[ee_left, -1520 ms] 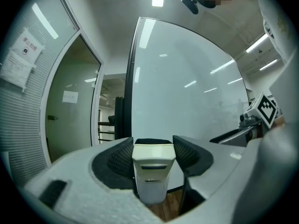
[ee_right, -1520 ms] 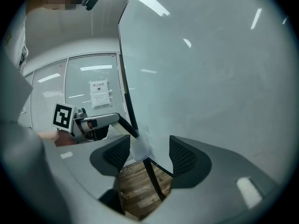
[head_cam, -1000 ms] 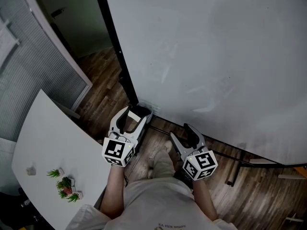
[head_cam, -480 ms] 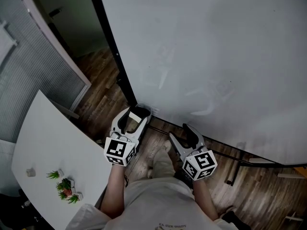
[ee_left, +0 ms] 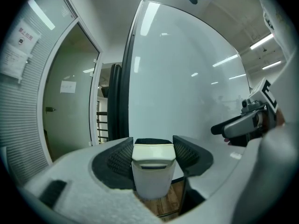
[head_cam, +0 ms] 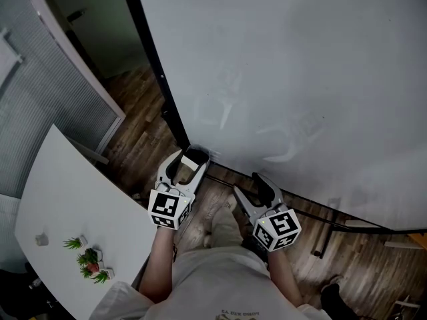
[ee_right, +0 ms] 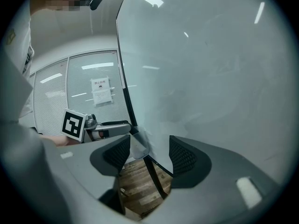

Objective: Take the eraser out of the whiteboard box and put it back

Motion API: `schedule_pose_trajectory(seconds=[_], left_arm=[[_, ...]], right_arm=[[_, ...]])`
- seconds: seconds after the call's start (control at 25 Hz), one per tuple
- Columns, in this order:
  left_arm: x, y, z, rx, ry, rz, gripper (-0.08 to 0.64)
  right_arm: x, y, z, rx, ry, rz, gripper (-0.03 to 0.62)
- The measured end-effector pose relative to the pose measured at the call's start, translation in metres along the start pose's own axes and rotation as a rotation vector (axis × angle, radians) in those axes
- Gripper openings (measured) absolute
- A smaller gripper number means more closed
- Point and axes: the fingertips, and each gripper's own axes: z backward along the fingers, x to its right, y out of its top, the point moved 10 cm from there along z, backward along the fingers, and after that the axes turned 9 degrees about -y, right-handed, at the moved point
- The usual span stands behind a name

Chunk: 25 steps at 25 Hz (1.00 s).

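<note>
Standing at the whiteboard (head_cam: 300, 79), lower left corner, wood floor (head_cam: 143, 122) below.

- Eraser (ee_left: 153, 169): out of the box, carried in the left gripper (head_cam: 192, 157). White body, dark felt side turned away toward the board. Its long axis looks to run along the jaws, toward the board; the wide lens leaves this unsure.
- Left jaws: partly closed, ribbed pads pressing both flanks of the eraser, a firm clamp.
- Right gripper (ee_right: 147, 154): jaws spread wide, nothing between them but the board's dark bottom frame and floor beyond. It hangs beside the left one, a little further along the board's lower edge.
- Whiteboard box: not picked out for certain. The right gripper view shows a pale shape (ee_right: 138, 146) at the board's corner, right by the left gripper's tip. It may be the box.
- Judgement: the left hand is the nearer and already loaded, so the return is its job.
</note>
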Motion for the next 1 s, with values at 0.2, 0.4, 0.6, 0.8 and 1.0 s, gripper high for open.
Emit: schedule_pose_trajectory(seconds=[0.2, 0.4, 0.6, 0.8, 1.0], left_arm=[[-0.0029, -0.0031, -0.0045, -0.017, -0.014, 0.009, 0.265], [-0.0031, -0.0071, -0.0083, -0.030, -0.010, 0.010, 0.267], [-0.0035, -0.0086, -0.0088, -0.023, 0.006, 0.011, 0.267], [-0.0032, -0.0079, -0.0084, -0.015, 0.011, 0.023, 0.268], [-0.0025, -0.0074, -0.0085, -0.018, 0.013, 0.046, 0.268]], right_arm=[[0.0019, -0.0010, -0.0018, -0.004, 0.003, -0.004, 0.265], [0.0047, -0.0019, -0.0025, -0.004, 0.001, -0.007, 0.264], [0.0063, -0.0026, -0.0028, -0.006, -0.001, -0.009, 0.264], [0.0070, -0.0011, -0.0003, -0.002, -0.003, -0.008, 0.264], [0.0073, -0.0010, 0.0036, 0.007, -0.003, -0.007, 0.264]])
